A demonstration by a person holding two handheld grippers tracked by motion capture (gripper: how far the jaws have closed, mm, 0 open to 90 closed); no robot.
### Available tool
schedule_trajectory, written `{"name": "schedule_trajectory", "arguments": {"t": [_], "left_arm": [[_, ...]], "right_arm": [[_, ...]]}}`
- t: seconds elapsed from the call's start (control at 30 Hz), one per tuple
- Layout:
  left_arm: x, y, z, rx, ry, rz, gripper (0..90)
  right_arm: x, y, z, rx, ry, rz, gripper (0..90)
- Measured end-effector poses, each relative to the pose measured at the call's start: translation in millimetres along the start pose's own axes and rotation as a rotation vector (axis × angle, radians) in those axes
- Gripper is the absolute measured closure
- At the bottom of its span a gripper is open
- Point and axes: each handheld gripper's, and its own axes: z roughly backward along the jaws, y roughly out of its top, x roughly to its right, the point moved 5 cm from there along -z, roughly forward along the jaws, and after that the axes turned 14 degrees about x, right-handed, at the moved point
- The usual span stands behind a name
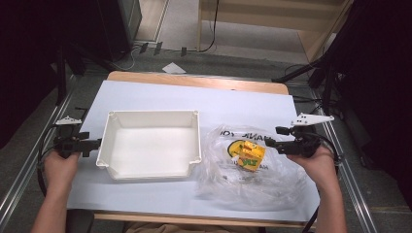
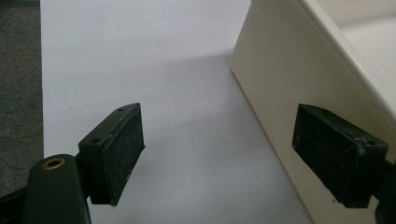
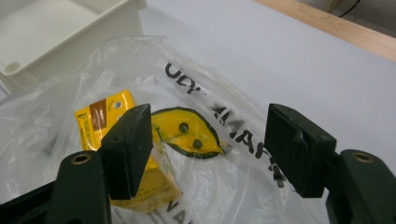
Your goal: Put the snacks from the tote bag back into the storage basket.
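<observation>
Now, bag: a clear plastic bag [image 1: 252,170] with black lettering and a yellow printed mark lies crumpled at lower right of centre in the high view, on the white worktop [image 1: 145,94].
Carton: a small yellow carton [image 1: 251,154] sits inside the bag, toward its upper middle; in the right gripper view it shows at lower left, behind the near jaw.
Tray: an empty white tray [image 1: 109,131] stands at centre left, its right wall just beside the bag.
Left gripper: the left gripper [image 1: 90,143] is at the left edge beside the tray's left wall, jaws wide apart, holding nothing.
Right gripper: the right gripper [image 1: 270,137] is at the bag's right side, jaws spread wide over the film, nothing between them.
Handling, bag: likely very light, limp and slippery; the film will probably bunch and slide instead of lifting flat.
Handling, carton: probably light and fairly stiff, though it could dent.
Where to hold: pinching a raised fold near the bag's rim seems safest; whether the mouth faces the tray I cannot tell.
</observation>
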Motion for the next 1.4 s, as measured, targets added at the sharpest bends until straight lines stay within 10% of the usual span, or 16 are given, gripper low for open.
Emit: {"name": "schedule_trajectory", "arguments": {"t": [0.43, 1.4], "left_arm": [[-0.3, 1.9, -1.1, 0.008, 0.005, 0.006, 17.8], [-1.7, 6.1, -4.0, 0.017, 0.021, 0.016, 18.1]], "right_arm": [[-4.6, 7.0, -1.0, 0.084, 0.011, -0.044, 35.5], [-1.0, 2.3, 13.5, 0.039, 0.01, -0.049, 31.7]]}}
